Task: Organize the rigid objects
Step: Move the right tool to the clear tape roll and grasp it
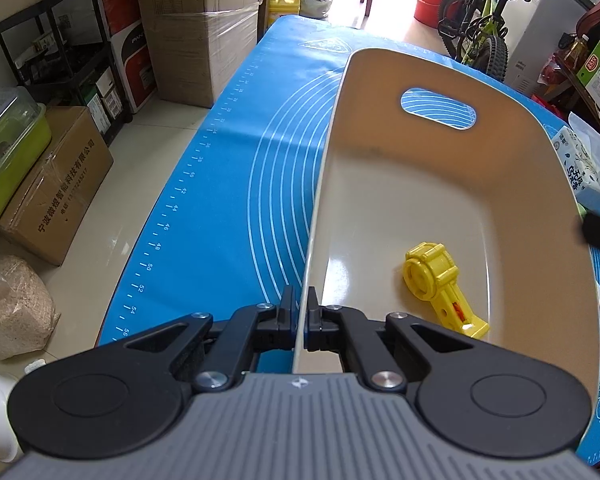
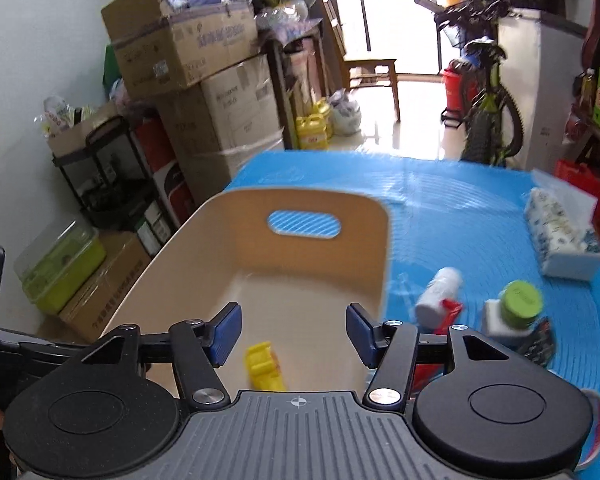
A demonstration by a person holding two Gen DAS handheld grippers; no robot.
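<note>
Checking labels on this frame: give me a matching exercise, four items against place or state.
Items:
1. yellow toy
2. left gripper
3. right gripper
4. tissue pack

Places/states:
A. jaws apart, nothing between them
B. on the blue mat, outside the bin
C. lying on the floor of the beige bin
D. clamped on the bin's side wall

Pairs: 1-C, 2-D, 3-A, 4-B
</note>
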